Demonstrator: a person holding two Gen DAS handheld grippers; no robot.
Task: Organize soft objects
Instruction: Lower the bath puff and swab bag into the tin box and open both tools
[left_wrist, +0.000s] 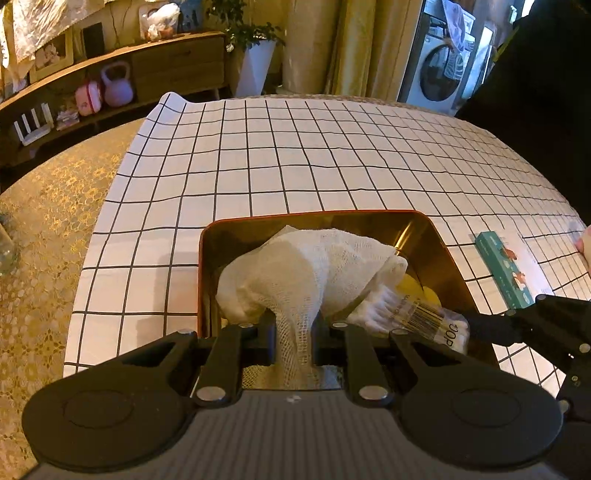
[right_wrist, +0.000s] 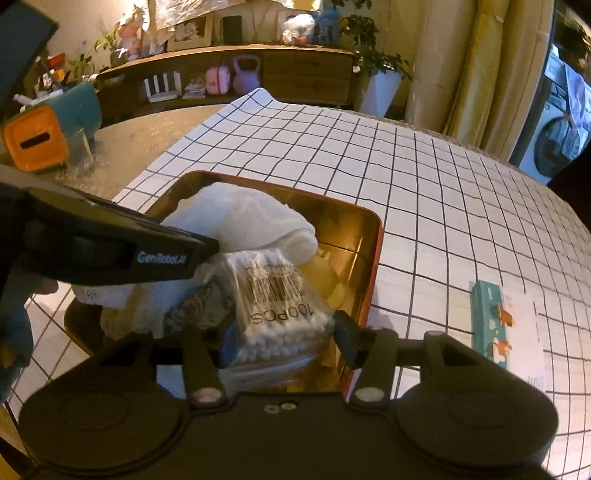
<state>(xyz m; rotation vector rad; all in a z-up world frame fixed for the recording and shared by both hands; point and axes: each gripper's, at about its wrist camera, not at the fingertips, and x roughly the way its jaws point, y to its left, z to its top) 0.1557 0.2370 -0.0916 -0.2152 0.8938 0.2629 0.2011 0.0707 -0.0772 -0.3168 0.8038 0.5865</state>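
Gauze and cotton swabs lowered into the tin.
Tin (left_wrist: 439, 254) directly below both grippers; gauze (left_wrist: 295, 273), light and limp, pinched by a trailing fold in the clenched left gripper (left_wrist: 294, 328), bulk draped ahead of it; swab bag (right_wrist: 275, 295), light, crinkly, slippery, best taken mid-pack, between the right gripper's (right_wrist: 282, 341) half-spread jaws, apparently released.

Lived-in home living room: long wooden sideboard (right_wrist: 306, 74) with framed photos (right_wrist: 190, 31), purple kettlebell (right_wrist: 246, 75), potted plant (right_wrist: 380, 79), yellow curtains (right_wrist: 480, 66), washing machine (left_wrist: 439, 70) through a doorway, table (left_wrist: 48, 221) with gold lace cover and grid cloth (left_wrist: 332, 155).
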